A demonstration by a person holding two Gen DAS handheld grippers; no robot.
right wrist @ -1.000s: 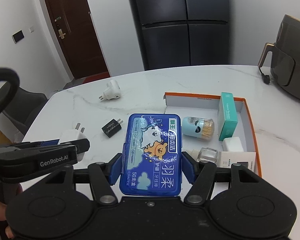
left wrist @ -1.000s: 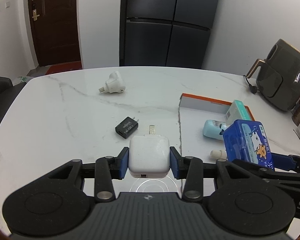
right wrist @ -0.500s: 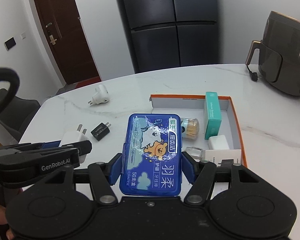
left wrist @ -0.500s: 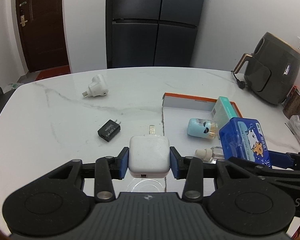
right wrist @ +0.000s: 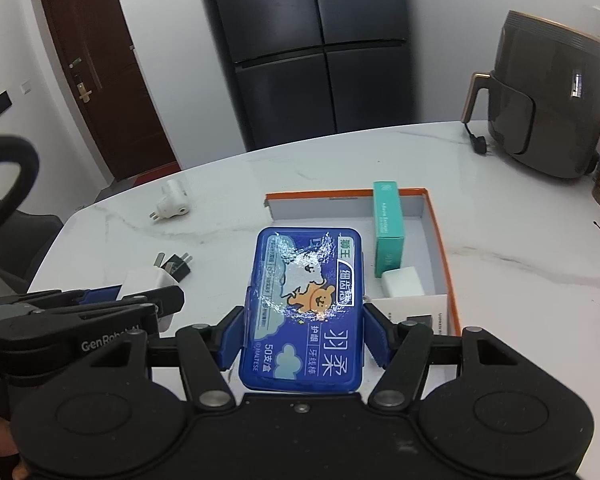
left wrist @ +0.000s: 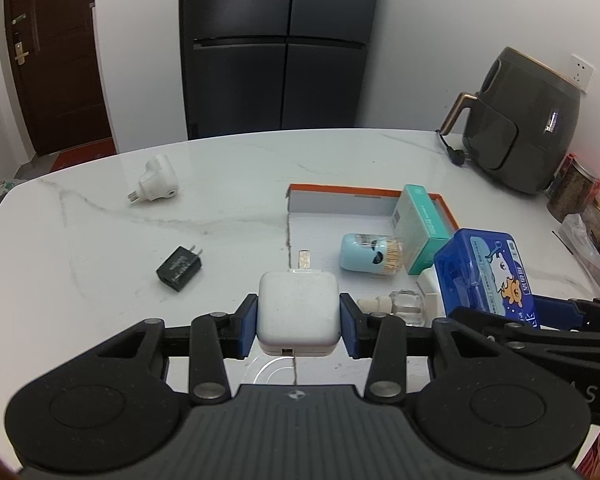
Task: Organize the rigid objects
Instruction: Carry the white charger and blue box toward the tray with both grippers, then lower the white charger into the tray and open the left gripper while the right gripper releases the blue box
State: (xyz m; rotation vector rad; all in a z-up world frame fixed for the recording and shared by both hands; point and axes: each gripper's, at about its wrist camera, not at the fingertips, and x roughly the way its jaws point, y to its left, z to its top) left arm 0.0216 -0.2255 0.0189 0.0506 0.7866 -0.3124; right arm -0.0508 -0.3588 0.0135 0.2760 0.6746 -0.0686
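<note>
A: What does the left tool (left wrist: 299,320) have?

B: Its blue pads are clamped on the two sides of a white charger (left wrist: 298,312). The charger's prongs point straight ahead, away from the tool, and its port faces back toward the camera. It hangs above the worktop (left wrist: 220,184), over the near left edge of the orange-rimmed box (left wrist: 364,191).

A: And the right tool (right wrist: 303,332)?

B: It grips a blue floss-pick case (right wrist: 306,304) by its long sides. The case's long axis runs along the fingers, pointing ahead, with its printed lid facing up. It is held above the worktop, just short of the box's open white floor.

A: What lies beyond them?

B: Ahead of the left tool, in the box, a pale blue toothpick holder (left wrist: 370,255) lies on its side, long axis across the view. Right of it a teal carton (left wrist: 422,226) lies along the box's right wall, long axis pointing away. A small clear bottle (left wrist: 400,305) lies just right of the tool's pad. Left of the tool, on the bare worktop, sits a black plug adapter (left wrist: 180,269), prongs aimed up and right; farther off lies a white plug (left wrist: 154,181), prongs to the left.
</note>
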